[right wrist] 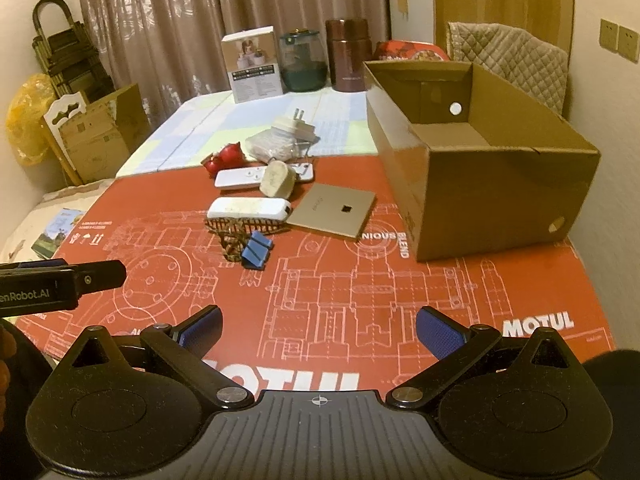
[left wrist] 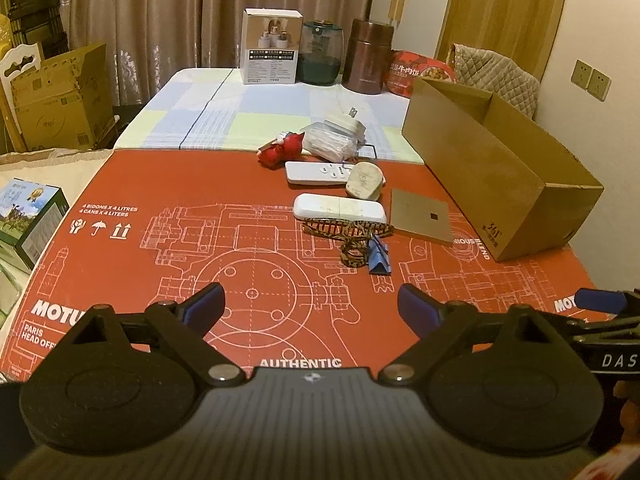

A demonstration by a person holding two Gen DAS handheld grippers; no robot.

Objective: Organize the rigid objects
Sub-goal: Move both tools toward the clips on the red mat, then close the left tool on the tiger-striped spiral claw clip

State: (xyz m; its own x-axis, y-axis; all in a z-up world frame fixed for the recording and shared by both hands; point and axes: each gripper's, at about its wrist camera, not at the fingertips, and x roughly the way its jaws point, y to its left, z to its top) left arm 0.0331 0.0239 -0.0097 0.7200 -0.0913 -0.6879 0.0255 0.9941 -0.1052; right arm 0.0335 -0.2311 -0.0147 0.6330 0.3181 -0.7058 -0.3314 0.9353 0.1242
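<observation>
Rigid objects lay in a loose cluster at the centre of both views, on the red printed board covering the surface (right wrist: pixel 440 280): a white remote (right wrist: pixel 249 208), a second white remote (right wrist: pixel 240 178) behind it, a rounded cream plug (right wrist: pixel 277 178), a flat gold square plate (right wrist: pixel 334 210), blue clips (right wrist: pixel 256 252), a patterned hair claw (right wrist: pixel 240 226), a small red toy (right wrist: pixel 224 157) and a white adapter (right wrist: pixel 294 126) on a clear plastic bag.

The open cardboard box (right wrist: pixel 472 184), matte brown and seemingly empty, stood at the right of the frame just beside the plate.

The left gripper (left wrist: pixel 310 304) and right gripper (right wrist: pixel 318 330) hovered low in their views, fingers spread wide, holding nothing, well short of the cluster.

Judging from this, sorting had not yet begun; the next move called for reaching forward over one hard item, probably the clips or the near remote, and closing squarely.
</observation>
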